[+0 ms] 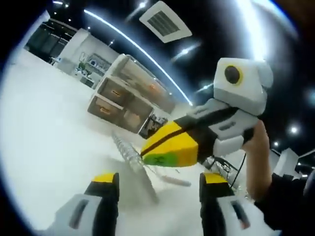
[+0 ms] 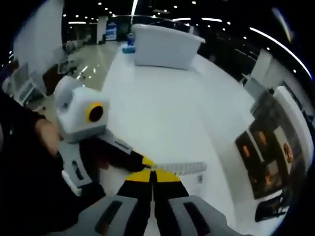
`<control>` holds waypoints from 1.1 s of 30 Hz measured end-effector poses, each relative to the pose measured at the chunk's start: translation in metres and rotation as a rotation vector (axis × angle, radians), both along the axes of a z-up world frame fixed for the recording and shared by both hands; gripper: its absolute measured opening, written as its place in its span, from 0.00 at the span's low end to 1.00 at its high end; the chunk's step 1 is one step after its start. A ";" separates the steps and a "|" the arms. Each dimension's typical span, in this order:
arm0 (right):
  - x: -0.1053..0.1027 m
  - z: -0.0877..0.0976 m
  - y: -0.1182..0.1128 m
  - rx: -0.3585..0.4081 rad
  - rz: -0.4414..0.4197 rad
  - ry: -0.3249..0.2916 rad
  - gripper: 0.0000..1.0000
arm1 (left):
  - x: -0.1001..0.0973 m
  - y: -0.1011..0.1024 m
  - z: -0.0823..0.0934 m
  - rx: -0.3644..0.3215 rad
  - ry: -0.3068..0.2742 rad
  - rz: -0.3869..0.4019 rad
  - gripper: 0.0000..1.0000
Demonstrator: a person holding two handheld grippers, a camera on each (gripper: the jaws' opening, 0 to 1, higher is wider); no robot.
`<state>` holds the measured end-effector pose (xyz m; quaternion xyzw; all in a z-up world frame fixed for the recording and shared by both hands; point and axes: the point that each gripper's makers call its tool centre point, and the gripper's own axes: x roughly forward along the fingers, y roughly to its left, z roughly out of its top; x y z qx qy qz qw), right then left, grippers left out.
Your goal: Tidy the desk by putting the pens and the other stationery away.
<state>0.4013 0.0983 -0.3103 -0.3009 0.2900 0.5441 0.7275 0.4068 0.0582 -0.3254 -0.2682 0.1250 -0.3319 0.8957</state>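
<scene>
Desk (image 2: 162, 103) spreads white under both my tools; drawer cabinet (image 1: 123, 105) stands far back. My left gripper (image 1: 157, 189) is spread wide, my right gripper (image 2: 152, 178) pinched together. Between them I see a spiral-bound notebook (image 1: 133, 160) on the desk

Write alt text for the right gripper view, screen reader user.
The right gripper, its yellow-tipped jaws closed together, points across a white desk at a spiral-bound notebook edge. The left gripper reaches in from the left to the same spot, held by a person's hand.
</scene>
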 end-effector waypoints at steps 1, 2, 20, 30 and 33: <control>-0.001 0.001 0.001 0.004 0.002 -0.003 0.00 | 0.001 0.001 0.001 -0.002 -0.003 0.007 0.62; -0.003 0.001 0.002 0.007 0.003 -0.005 0.00 | 0.002 0.001 0.001 -0.005 -0.004 0.014 0.61; -0.021 0.007 0.012 0.062 0.013 -0.048 0.00 | 0.009 0.003 -0.012 0.063 0.018 0.035 0.34; -0.023 0.002 0.009 0.094 0.002 -0.040 0.00 | 0.005 0.005 -0.016 0.129 -0.025 0.031 0.12; -0.022 0.005 0.007 0.103 0.000 -0.045 0.00 | 0.006 0.007 -0.017 0.118 -0.023 0.033 0.09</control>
